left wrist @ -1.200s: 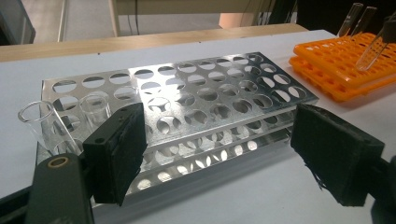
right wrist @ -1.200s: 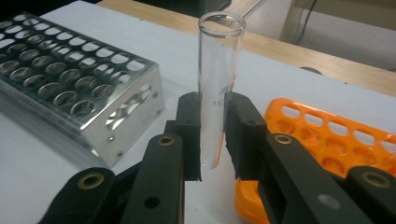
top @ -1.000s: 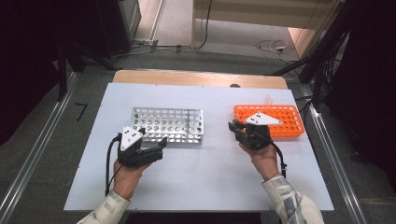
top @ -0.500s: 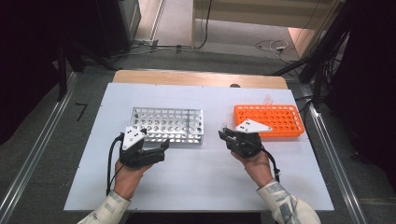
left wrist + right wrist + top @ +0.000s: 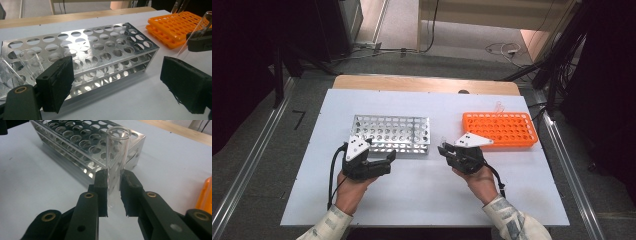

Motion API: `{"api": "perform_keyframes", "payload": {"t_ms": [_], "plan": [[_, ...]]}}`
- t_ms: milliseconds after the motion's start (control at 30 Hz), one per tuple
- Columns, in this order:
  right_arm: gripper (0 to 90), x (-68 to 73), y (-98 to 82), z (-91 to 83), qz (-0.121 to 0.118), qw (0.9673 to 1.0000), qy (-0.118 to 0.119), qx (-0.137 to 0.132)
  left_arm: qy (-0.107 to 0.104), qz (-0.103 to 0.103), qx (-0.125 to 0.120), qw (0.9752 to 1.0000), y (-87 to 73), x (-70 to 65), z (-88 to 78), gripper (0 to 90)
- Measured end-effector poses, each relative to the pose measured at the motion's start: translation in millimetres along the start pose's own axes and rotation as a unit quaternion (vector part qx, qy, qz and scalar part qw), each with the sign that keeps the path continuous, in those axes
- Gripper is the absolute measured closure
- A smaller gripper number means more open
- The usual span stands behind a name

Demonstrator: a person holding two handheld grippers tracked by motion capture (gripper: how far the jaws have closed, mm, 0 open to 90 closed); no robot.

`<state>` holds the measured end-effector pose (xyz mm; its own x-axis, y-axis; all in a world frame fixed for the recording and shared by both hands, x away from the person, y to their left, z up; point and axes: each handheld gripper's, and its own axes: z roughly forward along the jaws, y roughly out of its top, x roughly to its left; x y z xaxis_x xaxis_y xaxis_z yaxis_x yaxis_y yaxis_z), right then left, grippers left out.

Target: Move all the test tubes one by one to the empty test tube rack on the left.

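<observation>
A silver metal tube rack (image 5: 389, 132) lies left of centre on the white table, and an orange rack (image 5: 499, 129) lies to its right. My right gripper (image 5: 444, 149) sits between them, shut on a clear empty test tube (image 5: 117, 152) held upright just off the metal rack's (image 5: 82, 142) end corner. My left gripper (image 5: 381, 155) rests in front of the metal rack (image 5: 82, 50), open and holding nothing, pads (image 5: 58, 82) wide apart. In the left gripper view, a clear tube (image 5: 28, 60) stands in the rack's left end, and the right gripper's tube (image 5: 205, 22) shows at the far right.
One clear tube (image 5: 499, 106) stands at the orange rack's far edge. The white table surface (image 5: 422, 200) lies open in front of both racks. A wooden strip (image 5: 422, 84) runs along the table's far edge, with floor cables beyond.
My right gripper has carried the clear tube leftward, from over the orange rack to just beside the metal rack's right end. The left gripper has barely moved.
</observation>
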<state>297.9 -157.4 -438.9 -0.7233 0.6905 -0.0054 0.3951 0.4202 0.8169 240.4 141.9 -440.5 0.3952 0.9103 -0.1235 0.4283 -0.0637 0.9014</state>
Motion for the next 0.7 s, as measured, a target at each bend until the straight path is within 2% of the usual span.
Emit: {"api": "perform_keyframes", "payload": {"t_ms": [467, 700], "plan": [[73.8, 19.5, 0.6, 10.8, -0.013, 0.9995, 0.027, 0.004, -0.017, 0.006, -0.001, 0.9998, 1.1, -6.6, 0.8, 12.4], [73.8, 29.1, 2.5, 17.8, -0.022, 0.999, 0.039, 0.006, -0.035, 0.008, 0.001, 0.9994, 2.1, -13.0, 2.3, 13.0]]}}
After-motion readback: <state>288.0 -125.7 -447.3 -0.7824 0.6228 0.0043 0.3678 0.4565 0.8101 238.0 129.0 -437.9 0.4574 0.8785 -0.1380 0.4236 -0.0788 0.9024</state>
